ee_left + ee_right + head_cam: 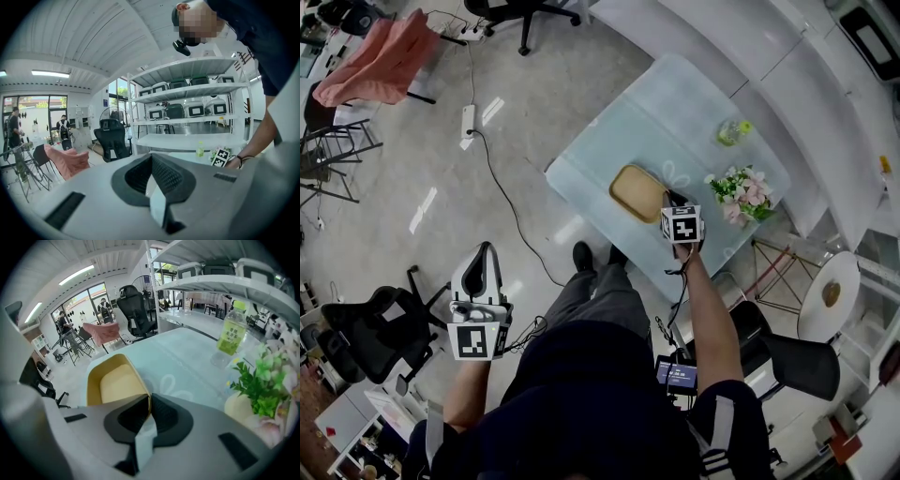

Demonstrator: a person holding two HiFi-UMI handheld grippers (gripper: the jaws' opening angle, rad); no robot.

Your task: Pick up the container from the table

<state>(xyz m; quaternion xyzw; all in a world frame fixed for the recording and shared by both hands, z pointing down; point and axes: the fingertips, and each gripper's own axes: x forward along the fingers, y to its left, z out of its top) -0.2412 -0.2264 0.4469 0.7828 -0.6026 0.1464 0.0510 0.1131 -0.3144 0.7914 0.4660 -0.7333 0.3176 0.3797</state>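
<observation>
A shallow tan container point(636, 191) lies on the pale glass table point(675, 112), close to its near edge. My right gripper point(671, 201) reaches down to the container's right rim. In the right gripper view the container point(115, 380) lies just ahead, and its rim runs in between the jaws of my right gripper point(149, 403), which are shut on it. My left gripper point(481, 251) hangs off the table to the lower left, over the floor. In its own view the left gripper point(151, 186) is shut with nothing in it.
A green drink bottle point(731, 131) and a pot of pink flowers point(742, 195) stand on the table to the right of the container. A black office chair point(380, 337), a pink-draped chair point(380, 61) and a cable point(502, 192) are on the floor. White shelving runs behind the table.
</observation>
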